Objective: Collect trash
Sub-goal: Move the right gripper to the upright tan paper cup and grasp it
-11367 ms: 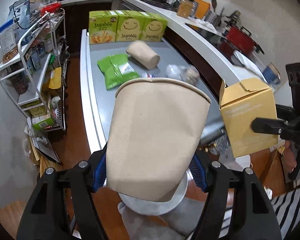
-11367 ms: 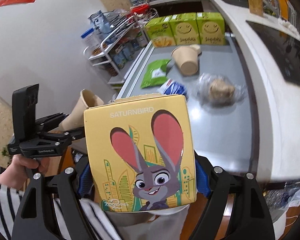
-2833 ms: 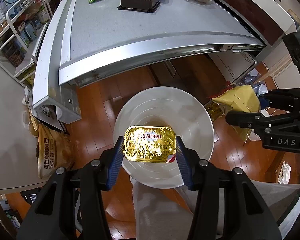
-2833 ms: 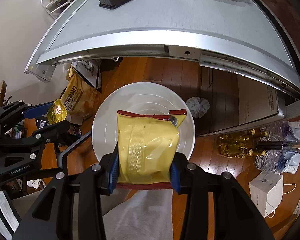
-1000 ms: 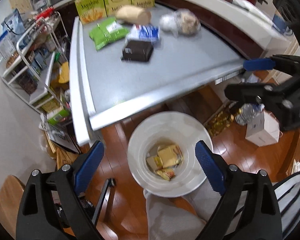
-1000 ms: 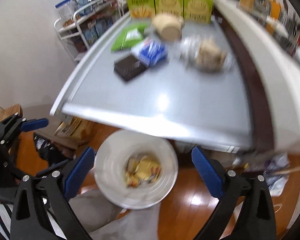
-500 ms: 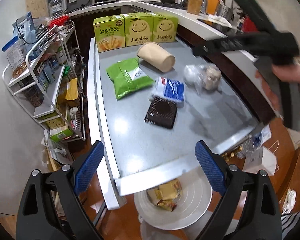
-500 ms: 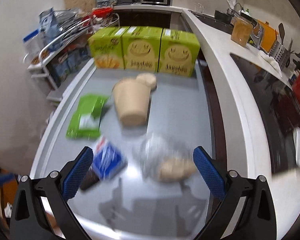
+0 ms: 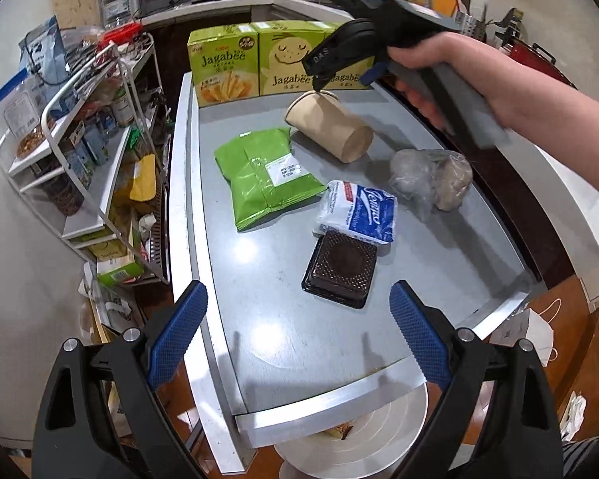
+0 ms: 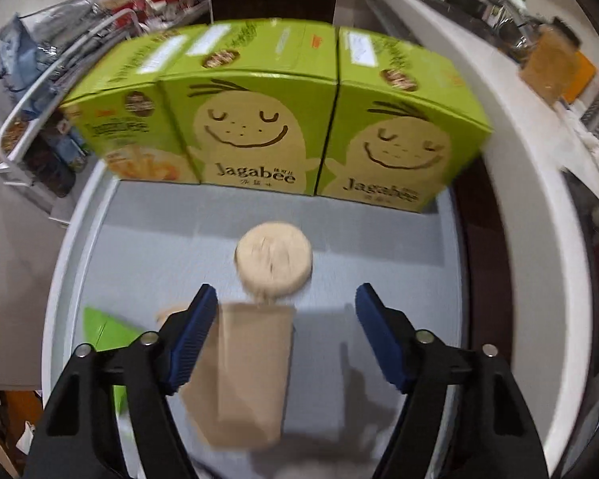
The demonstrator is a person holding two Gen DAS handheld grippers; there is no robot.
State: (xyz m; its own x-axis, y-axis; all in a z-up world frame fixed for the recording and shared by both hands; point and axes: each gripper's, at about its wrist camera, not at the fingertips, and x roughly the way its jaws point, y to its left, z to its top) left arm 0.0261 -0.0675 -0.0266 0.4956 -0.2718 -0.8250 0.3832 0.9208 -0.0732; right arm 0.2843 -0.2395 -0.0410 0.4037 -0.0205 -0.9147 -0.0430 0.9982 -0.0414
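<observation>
Trash lies on the grey table (image 9: 283, 343): a green snack bag (image 9: 263, 175), a tan paper cup (image 9: 331, 135) on its side, a blue-white tissue pack (image 9: 359, 211), a black plastic tray (image 9: 341, 267) and a clear bag (image 9: 431, 183) with something brown inside. My left gripper (image 9: 297, 287) is open and empty above the table's near end. A hand holds my right gripper (image 9: 345, 80) over the cup. In the right wrist view the cup (image 10: 247, 371) lies between the closing jaws of the right gripper (image 10: 286, 291), with a gap at the right pad. A round tan lid (image 10: 273, 259) lies just beyond.
Three green Jagabee boxes (image 10: 251, 127) stand along the table's far end. A white wire shelf rack (image 9: 80, 139) full of goods is on the left. A white bin (image 9: 359, 439) with trash sits on the floor under the near edge. A white counter (image 10: 539, 199) runs along the right.
The right gripper swept from above the bin across the table to the cup by the boxes, and its jaws narrowed. The left gripper moved forward over the table's near end, still wide open.
</observation>
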